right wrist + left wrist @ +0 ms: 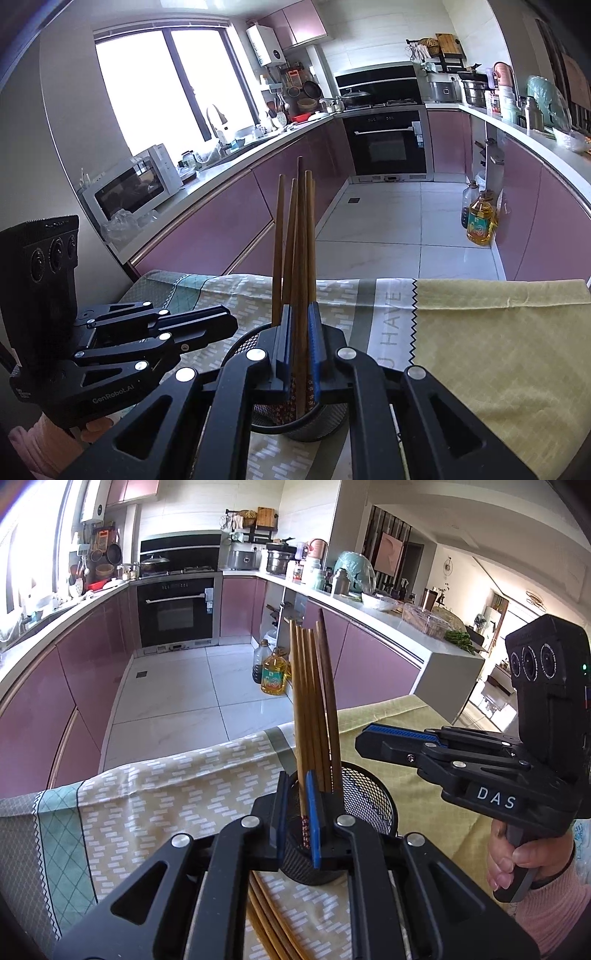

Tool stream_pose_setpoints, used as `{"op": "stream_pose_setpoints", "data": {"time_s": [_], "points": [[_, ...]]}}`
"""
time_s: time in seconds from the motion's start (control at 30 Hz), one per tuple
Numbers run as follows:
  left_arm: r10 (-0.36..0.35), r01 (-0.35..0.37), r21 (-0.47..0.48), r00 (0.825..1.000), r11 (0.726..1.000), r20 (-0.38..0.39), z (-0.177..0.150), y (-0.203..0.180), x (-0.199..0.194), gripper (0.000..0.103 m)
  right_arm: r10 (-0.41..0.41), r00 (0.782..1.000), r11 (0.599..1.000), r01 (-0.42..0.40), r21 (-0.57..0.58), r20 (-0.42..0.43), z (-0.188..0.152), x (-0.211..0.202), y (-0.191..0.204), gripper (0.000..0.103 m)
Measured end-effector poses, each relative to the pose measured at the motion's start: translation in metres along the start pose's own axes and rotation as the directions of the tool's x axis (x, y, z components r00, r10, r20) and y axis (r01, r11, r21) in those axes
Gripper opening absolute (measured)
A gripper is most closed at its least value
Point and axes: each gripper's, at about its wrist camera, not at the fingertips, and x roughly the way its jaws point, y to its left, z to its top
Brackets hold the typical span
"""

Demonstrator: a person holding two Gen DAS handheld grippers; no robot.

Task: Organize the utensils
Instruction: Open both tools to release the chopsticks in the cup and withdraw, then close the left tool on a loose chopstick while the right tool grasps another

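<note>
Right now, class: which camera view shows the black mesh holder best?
The left wrist view: the black mesh holder shows its rim and mesh wall beside the left gripper. In the right wrist view, the right gripper hides most of the holder.

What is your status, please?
Left tongs, right tongs nearly shut, empty. Chopsticks upright in mesh holder. Spare chopsticks on cloth. Nothing in the way.
</note>
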Motion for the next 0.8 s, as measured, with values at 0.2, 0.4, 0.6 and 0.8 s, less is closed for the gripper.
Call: {"op": "stream_pose_setpoints", "data": {"time_s": [0.2, 0.4, 0.6, 0.8], "points": [[0.045, -0.048, 0.027, 0.991, 0.998, 0.126, -0.019, -0.004, -0.044, 0.042, 0.044, 0.998, 0.999, -0.043, -0.026, 0.044, -0.015, -0.024, 0.012, 0.021], [0.087, -0.095, 0.035, 0.978, 0.995, 0.188, -0.054, 0.001, -0.080, 0.059, 0.111, 0.991, 0.990, -0.104, -0.090, 0.069, -0.041, -0.050, 0.036, 0.038], [0.136, -0.137, 0.003, 0.987, 0.991, 0.089, -0.094, 0.017, -0.077, 0.059, 0.120, 0.991, 0.989, -0.124, -0.082, -0.055, -0.084, -0.027, 0.049, 0.040], [0.171, -0.172, -0.034, 0.985, 0.985, -0.025, -0.125, 0.031, -0.058, 0.059, 0.083, 0.977, 0.993, -0.098, -0.071, -0.194, -0.121, 0.013, 0.062, 0.040]]}}
